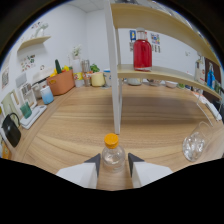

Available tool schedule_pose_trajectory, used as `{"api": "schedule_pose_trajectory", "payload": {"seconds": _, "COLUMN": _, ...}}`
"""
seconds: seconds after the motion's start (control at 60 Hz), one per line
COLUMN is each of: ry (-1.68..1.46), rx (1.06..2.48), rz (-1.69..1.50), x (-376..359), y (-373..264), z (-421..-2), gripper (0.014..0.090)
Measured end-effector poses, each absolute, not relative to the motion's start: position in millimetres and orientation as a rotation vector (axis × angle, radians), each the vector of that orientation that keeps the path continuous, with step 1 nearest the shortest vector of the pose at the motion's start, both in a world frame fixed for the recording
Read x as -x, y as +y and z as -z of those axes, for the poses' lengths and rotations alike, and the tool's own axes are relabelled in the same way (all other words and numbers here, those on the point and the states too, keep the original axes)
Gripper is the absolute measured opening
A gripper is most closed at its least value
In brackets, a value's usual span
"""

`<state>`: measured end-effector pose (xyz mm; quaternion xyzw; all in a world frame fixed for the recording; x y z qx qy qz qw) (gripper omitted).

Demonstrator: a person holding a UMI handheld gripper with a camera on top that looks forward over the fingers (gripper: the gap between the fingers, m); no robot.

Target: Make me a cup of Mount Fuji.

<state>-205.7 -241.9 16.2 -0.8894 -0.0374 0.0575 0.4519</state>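
A small clear bottle (113, 155) with an orange cap (111, 139) stands upright between my two white fingers. Both fingers (95, 164) press against its sides, so my gripper (113, 162) is shut on it. The base of the bottle is hidden between the fingers. Over the wooden counter (75, 130), off to the right of the fingers, a clear glass cup (194, 145) lies tilted. A jar of red liquid (142, 52) stands on the lower shelf beyond them.
A white shelf post (116, 90) rises straight ahead of the bottle. Along the back left are an orange basket (61, 82), a yellow cup (97, 79) and a light blue cup (47, 94). A black bag (11, 130) sits at the far left.
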Motion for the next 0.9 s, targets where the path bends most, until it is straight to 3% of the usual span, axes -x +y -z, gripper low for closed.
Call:
{"api": "schedule_pose_trajectory", "payload": {"seconds": 0.067, "ry": -0.131, "rx": 2.197, "rz": -0.178, "x": 208, "y": -248, "z": -25, "gripper": 0.0630}}
{"api": "schedule_pose_trajectory", "payload": {"seconds": 0.1, "ry": -0.150, "rx": 2.194, "rz": -0.202, "x": 208, "y": -252, "z": -32, "gripper": 0.0812}}
{"api": "schedule_pose_trajectory", "payload": {"seconds": 0.133, "ry": -0.161, "rx": 2.179, "rz": -0.216, "x": 204, "y": -256, "z": -42, "gripper": 0.0864}}
{"api": "schedule_pose_trajectory", "payload": {"seconds": 0.267, "ry": -0.165, "rx": 2.090, "rz": -0.217, "x": 170, "y": -271, "z": -92, "gripper": 0.0866}}
{"api": "schedule_pose_trajectory", "payload": {"seconds": 0.283, "ry": -0.161, "rx": 2.081, "rz": -0.215, "x": 163, "y": -273, "z": -98, "gripper": 0.0819}}
{"api": "schedule_pose_trajectory", "payload": {"seconds": 0.3, "ry": -0.159, "rx": 2.071, "rz": -0.215, "x": 154, "y": -274, "z": -105, "gripper": 0.0865}}
{"api": "schedule_pose_trajectory", "payload": {"seconds": 0.433, "ry": -0.097, "rx": 2.013, "rz": -0.173, "x": 89, "y": -282, "z": -140, "gripper": 0.0858}}
{"api": "schedule_pose_trajectory", "payload": {"seconds": 0.717, "ry": -0.013, "rx": 2.014, "rz": -0.058, "x": -35, "y": -279, "z": -138, "gripper": 0.0853}}
{"api": "schedule_pose_trajectory", "payload": {"seconds": 0.9, "ry": -0.023, "rx": 1.931, "rz": -0.031, "x": -79, "y": -251, "z": -177, "gripper": 0.0855}}
